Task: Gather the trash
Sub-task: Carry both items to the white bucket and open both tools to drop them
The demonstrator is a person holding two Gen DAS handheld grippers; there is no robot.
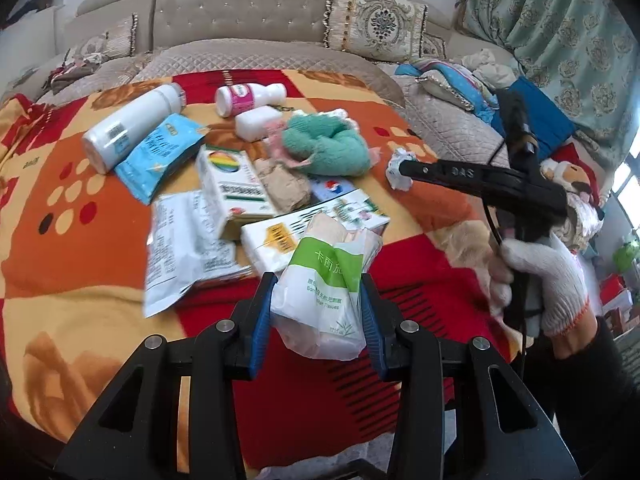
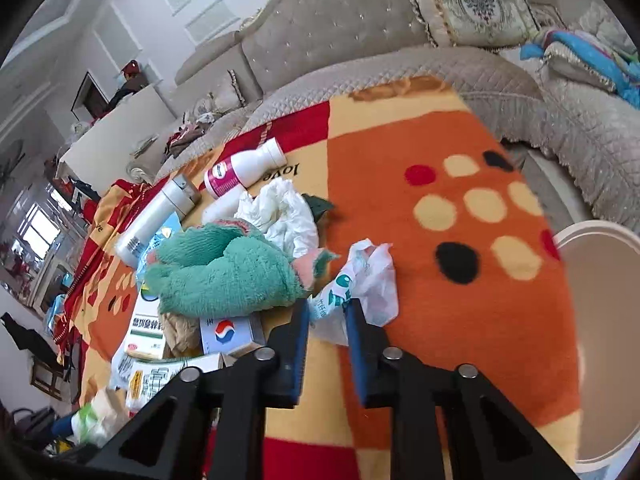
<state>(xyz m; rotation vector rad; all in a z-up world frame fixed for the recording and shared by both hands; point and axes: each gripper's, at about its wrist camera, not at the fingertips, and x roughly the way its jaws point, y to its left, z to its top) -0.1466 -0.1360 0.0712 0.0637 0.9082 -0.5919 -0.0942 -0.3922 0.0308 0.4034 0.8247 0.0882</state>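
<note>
My left gripper is shut on a green-and-white tissue packet and holds it above the patterned blanket. My right gripper is shut on a crumpled white plastic wrapper with teal print; it also shows in the left wrist view at the right gripper's tip. A white bin stands at the right edge of the right wrist view. Boxes, packets and crumpled paper lie in a heap in the middle of the blanket.
A white bottle, a pink-labelled bottle, a blue packet, a rainbow-print box, a silver pouch, a teal plush and crumpled brown paper lie on the blanket. A beige sofa stands behind.
</note>
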